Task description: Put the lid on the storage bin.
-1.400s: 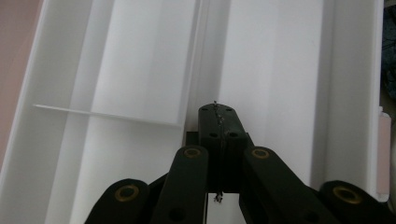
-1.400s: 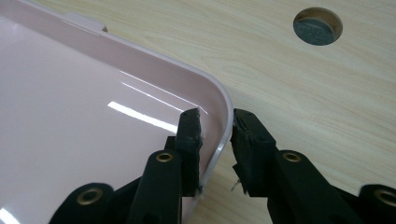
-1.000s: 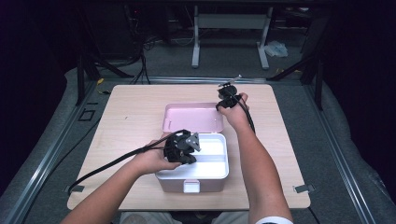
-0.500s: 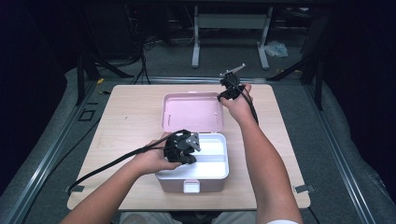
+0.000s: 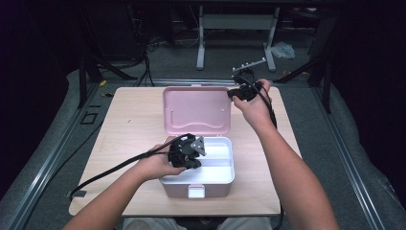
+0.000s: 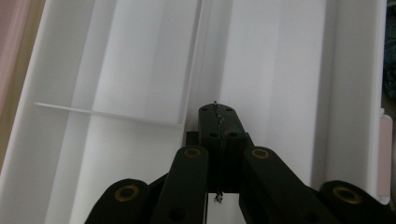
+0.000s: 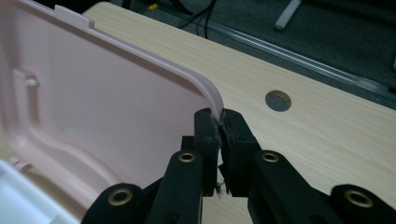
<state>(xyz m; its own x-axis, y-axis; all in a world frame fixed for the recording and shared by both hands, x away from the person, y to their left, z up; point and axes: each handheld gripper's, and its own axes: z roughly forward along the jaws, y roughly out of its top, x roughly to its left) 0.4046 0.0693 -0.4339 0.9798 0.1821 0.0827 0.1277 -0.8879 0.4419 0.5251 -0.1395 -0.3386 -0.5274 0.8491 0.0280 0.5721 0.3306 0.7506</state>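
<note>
A white storage box (image 5: 225, 178) with inner dividers (image 6: 112, 113) stands near the table's front edge. Its pink lid (image 5: 196, 109) is hinged at the back and stands tilted up. My right gripper (image 5: 238, 93) is at the lid's far right corner, and its jaws have just been closing onto the rim. In the right gripper view the right gripper (image 7: 219, 116) pinches the pink lid (image 7: 93, 116) at its rounded corner. My left gripper (image 5: 193, 152) is shut and reaches down into the box. In the left gripper view the left gripper (image 6: 218, 112) rests beside a divider with nothing between its tips.
The box sits on a light wooden table (image 5: 129, 124) with a round hole (image 7: 278, 100) near the lid's corner. Cables trail from both grippers across the table. Dark floor, metal rails and stand legs (image 5: 201, 43) lie beyond the far edge.
My right gripper has risen with the lid's corner in it, and the lid has swung up from lying back to standing tilted. The left gripper has stayed put in the box.
</note>
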